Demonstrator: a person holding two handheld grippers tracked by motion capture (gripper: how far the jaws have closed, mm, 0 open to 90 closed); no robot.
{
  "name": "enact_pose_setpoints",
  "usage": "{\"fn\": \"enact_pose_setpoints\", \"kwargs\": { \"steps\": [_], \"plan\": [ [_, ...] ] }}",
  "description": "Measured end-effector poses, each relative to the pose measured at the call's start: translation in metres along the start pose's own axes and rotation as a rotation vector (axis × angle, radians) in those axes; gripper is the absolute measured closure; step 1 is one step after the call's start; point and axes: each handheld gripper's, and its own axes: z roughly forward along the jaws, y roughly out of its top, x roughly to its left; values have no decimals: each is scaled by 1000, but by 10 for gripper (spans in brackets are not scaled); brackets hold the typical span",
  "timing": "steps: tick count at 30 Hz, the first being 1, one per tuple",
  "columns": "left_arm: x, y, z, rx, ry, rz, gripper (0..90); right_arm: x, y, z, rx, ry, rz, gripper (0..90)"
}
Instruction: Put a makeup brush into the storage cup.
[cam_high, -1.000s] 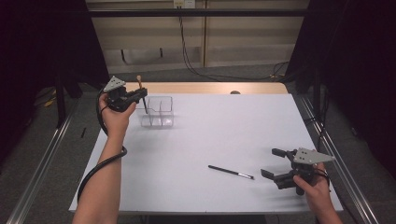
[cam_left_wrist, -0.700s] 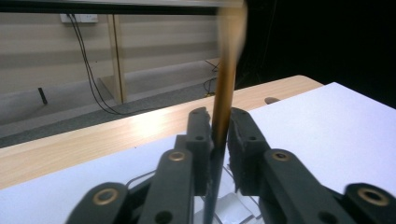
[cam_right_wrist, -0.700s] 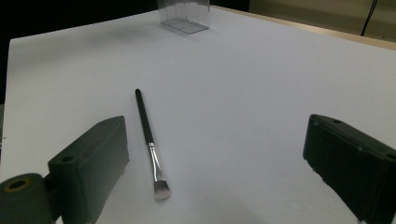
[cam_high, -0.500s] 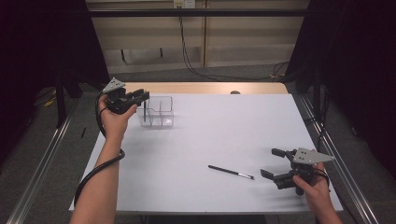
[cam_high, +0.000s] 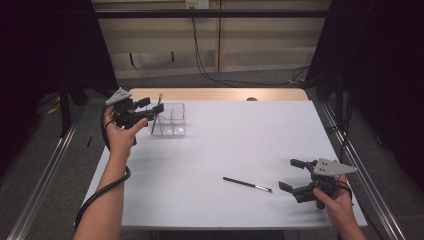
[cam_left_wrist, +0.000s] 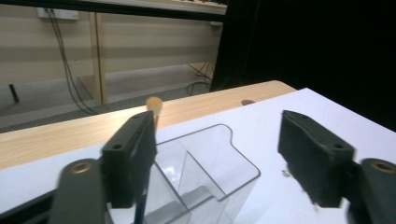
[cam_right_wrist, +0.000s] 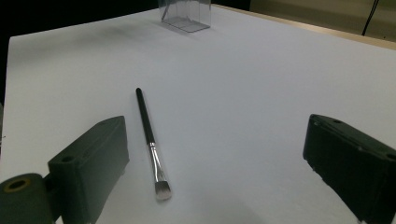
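A brush with an orange tip (cam_high: 156, 111) stands tilted in the clear organizer (cam_high: 172, 120), in the compartment on the side nearest the left gripper (cam_high: 150, 108). That gripper hovers just beside the organizer; its jaws have just been opening and now stand wide. In the left gripper view the brush handle (cam_left_wrist: 153, 112) runs close along one jaw, with no grip on it that can be seen. The organizer sits on the white counter (cam_high: 235, 145), near the far left corner. Well apart from it, towards the near right of the counter, lies a second brush with a black handle (cam_high: 247, 184), flat, bristle end pointing away from the organizer. Just beyond that end the right gripper (cam_high: 292, 175) rests low with its jaws spread wide, nothing between them.
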Motion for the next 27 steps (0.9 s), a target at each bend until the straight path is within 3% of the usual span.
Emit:
{"fn": "enact_pose_setpoints", "kwargs": {
  "steps": [9,14,27],
  "plan": [
    [-5,-9,-5,-5,-33,-10,113,1,1,1,-1,2,-5,62],
    [-9,-13,-8,4,-54,-20,70,1,1,1,0,2,-6,62],
    [-21,-28,-16,4,-100,3,3,2,1,2,2,3,-9,62]
  ]
}}
